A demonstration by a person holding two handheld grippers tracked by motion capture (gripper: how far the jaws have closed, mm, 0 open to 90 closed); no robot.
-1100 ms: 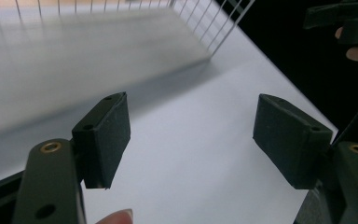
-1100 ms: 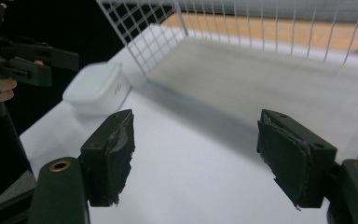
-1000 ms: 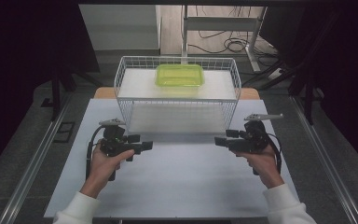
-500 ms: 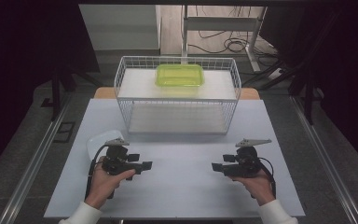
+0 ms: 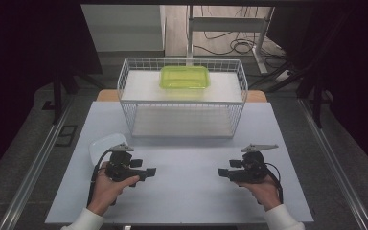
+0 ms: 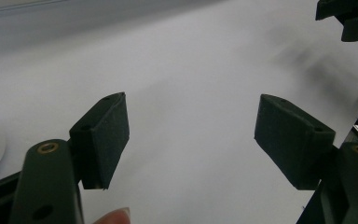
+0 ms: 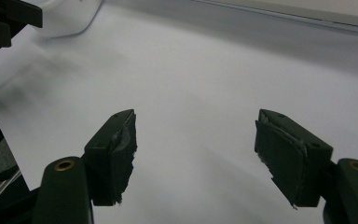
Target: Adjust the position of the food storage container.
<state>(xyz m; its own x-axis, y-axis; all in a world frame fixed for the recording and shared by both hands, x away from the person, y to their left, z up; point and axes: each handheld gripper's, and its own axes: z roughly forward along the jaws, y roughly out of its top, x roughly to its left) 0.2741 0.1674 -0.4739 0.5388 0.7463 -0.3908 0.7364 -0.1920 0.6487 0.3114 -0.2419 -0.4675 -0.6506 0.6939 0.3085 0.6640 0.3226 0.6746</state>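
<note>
Two hands rest low on the white table (image 5: 187, 191), each with a black gripper pointing toward the middle. My left gripper (image 5: 149, 171) is near the front left, my right gripper (image 5: 222, 172) near the front right, and they face each other across a bare gap. In the left gripper view the left gripper (image 6: 191, 135) stands open with only table surface between its pads (image 6: 106, 135). The right gripper (image 7: 196, 149) is open too, nothing between its worn pads (image 7: 121, 154). A white dish (image 5: 106, 145) lies just behind the left hand. A lime-green lidded container (image 5: 184, 77) sits on top of the wire rack (image 5: 182, 96).
The white wire rack stands at the back centre of the table, its lower shelf bare. Metal rails run along the floor on both sides. A desk frame and cables sit behind the table. The other gripper's tip (image 6: 349, 21) shows at the top right of the left gripper view.
Both hands have come down and toward the front edge of the table, then stayed still. The jaws look the same width.
</note>
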